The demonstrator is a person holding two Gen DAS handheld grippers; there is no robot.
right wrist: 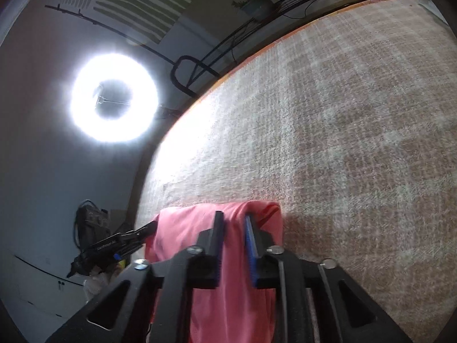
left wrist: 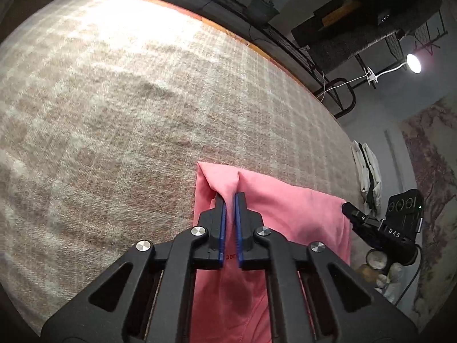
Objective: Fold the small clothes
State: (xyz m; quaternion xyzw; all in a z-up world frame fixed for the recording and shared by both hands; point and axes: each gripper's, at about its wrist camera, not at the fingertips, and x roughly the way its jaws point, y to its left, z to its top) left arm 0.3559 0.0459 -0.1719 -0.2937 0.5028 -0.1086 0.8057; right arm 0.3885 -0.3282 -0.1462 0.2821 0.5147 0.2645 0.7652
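A small pink garment [left wrist: 285, 214] hangs lifted above a beige checked blanket [left wrist: 114, 114]. My left gripper [left wrist: 230, 195] is shut on its top edge near the left corner, with cloth pinched between the blue pads. My right gripper [right wrist: 234, 215] is shut on the same pink garment [right wrist: 185, 228] at its other top edge, with cloth bunched between the fingers. The garment stretches between the two grippers and drapes down below them. The right gripper [left wrist: 350, 210] shows at the garment's far corner in the left wrist view, and the left gripper [right wrist: 152, 225] shows in the right wrist view.
The blanket [right wrist: 342, 143] covers a wide flat surface with an orange edge [left wrist: 257, 47]. A bright ring light [right wrist: 114, 98] stands to the left, a clip lamp [left wrist: 413, 63] to the right. Black metal frames and shelves [left wrist: 328, 43] stand behind the surface.
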